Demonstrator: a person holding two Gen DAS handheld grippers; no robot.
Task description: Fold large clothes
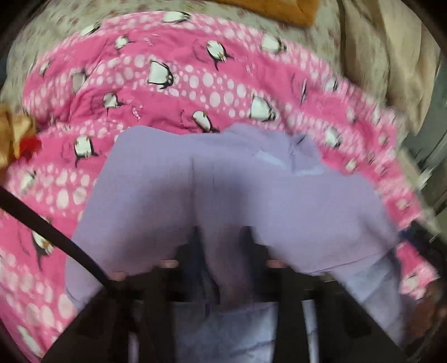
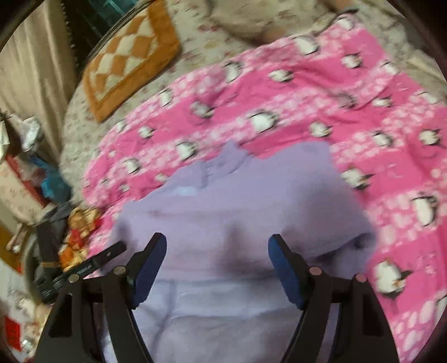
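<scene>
Left wrist view: the left gripper (image 1: 220,245) is pointing down at a lilac garment (image 1: 223,181), which is lying on a pink penguin-print blanket (image 1: 167,83). The fabric is bunching up between the two dark fingers (image 1: 247,237), and a fold of it is running down into the gap; the fingers are pressed together and pinching the cloth. The blanket is spreading over a pale flowered bedsheet (image 1: 321,36). An orange cushion (image 1: 268,8) is showing at the top edge, and a beige curtain (image 1: 391,55) is hanging at the upper right. A black strap (image 1: 50,226) is crossing the lower left. The picture is blurred, so finer detail is not readable.

Right wrist view: the right gripper (image 2: 217,268) is hovering with its blue-padded fingers (image 2: 148,268) spread wide, one on each side of a hump of the lilac garment (image 2: 237,195); the pads are not pressing the cloth. The garment is lying on the near part of the pink blanket (image 2: 307,97). An orange and cream checkered cushion (image 2: 131,58) is resting on the flowered sheet (image 2: 195,30) beyond the blanket. At the left, beside the bed, an open box (image 2: 16,181) is holding mixed items too blurred to identify.
</scene>
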